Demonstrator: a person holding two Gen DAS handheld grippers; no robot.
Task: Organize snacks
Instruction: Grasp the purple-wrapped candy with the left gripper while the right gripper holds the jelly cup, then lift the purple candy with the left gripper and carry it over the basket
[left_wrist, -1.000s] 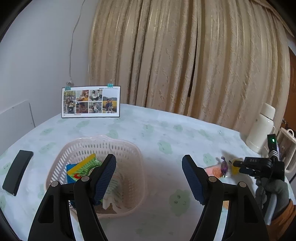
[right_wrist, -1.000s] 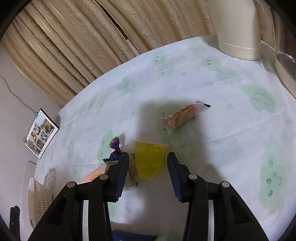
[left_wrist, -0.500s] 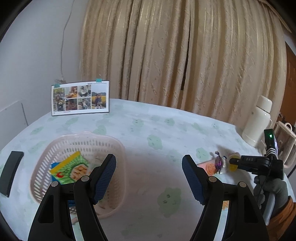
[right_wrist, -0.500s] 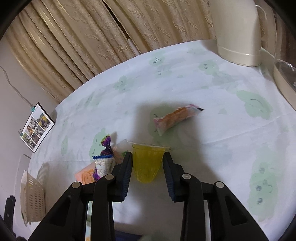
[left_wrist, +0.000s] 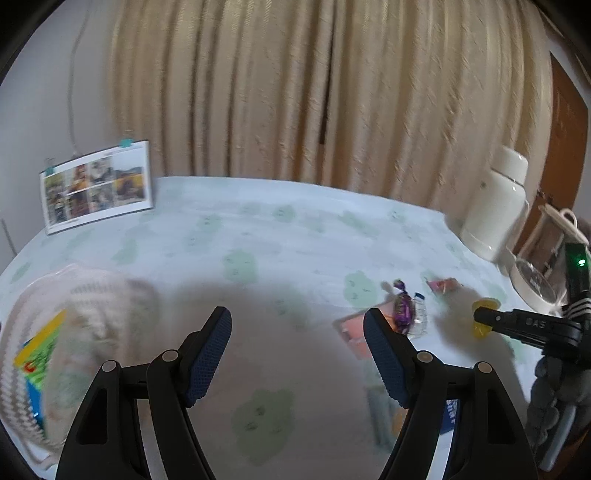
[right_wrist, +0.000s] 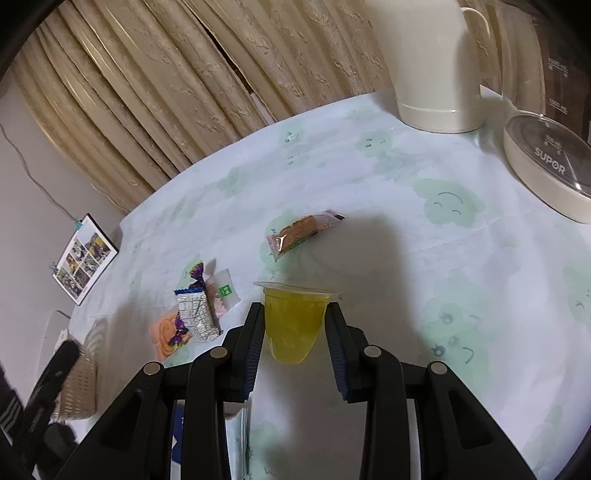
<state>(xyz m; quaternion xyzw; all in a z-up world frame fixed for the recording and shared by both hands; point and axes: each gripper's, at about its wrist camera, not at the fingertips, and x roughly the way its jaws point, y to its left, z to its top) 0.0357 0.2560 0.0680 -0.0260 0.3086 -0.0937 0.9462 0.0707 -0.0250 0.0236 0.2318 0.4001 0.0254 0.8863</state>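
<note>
While the right gripper (right_wrist: 295, 317) clamps the jelly cup (right_wrist: 293, 321), the basket (left_wrist: 74, 332) holds packets.

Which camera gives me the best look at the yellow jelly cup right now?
Right wrist view: the yellow jelly cup sits close and sharp between the right gripper fingers. The left wrist view shows it small, partly hidden behind that gripper.

A cream thermos (right_wrist: 430, 66) and photo card (left_wrist: 96, 186) stand before beige curtains (left_wrist: 314, 85).

It was a home dining room: beige pleated curtains (left_wrist: 314, 92), a worktop under a smiley-print cloth (right_wrist: 424, 240), a cream thermos jug (right_wrist: 428, 66) and clipped family photos (left_wrist: 96, 188).
</note>
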